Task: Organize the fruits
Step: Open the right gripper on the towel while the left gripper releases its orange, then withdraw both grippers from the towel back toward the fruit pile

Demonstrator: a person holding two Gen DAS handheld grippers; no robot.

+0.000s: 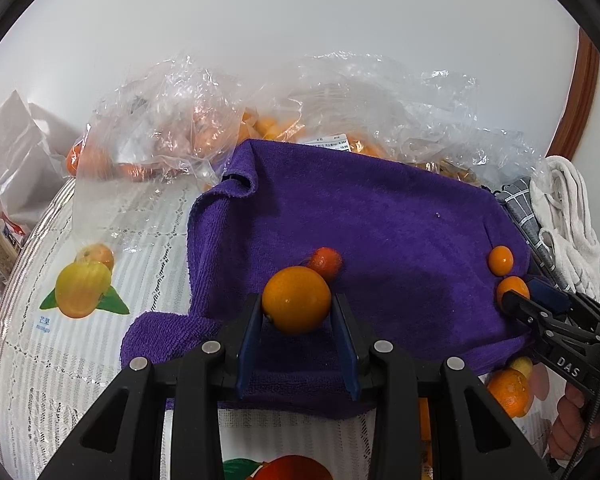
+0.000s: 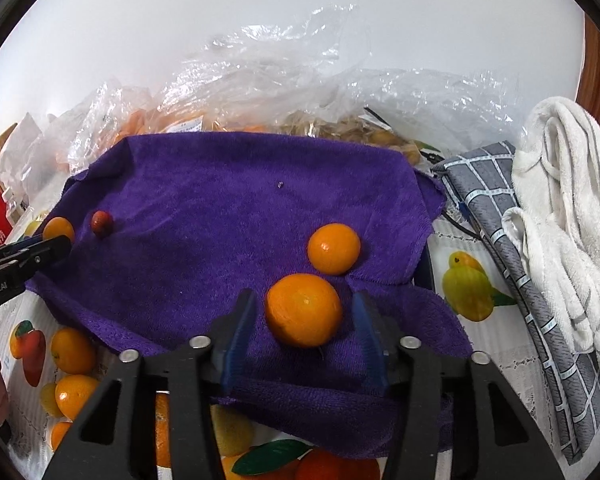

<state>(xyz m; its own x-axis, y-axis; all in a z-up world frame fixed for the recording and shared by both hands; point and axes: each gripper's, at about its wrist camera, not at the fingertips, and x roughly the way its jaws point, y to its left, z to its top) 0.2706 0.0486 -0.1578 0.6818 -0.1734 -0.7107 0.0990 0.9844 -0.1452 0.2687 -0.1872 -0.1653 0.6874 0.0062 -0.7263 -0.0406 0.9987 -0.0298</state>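
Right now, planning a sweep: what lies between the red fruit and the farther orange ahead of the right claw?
Only bare purple towel between red fruit and farther orange, per the right wrist view.

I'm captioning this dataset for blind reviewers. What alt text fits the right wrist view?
The right hand-held gripper is open around an orange on a purple towel. A second orange lies just beyond it, a small red fruit far left, and crumpled plastic bags behind.

Left gripper [image 1: 298, 312] fingers clamped (on orange); right gripper [image 2: 305, 330] fingers spread.
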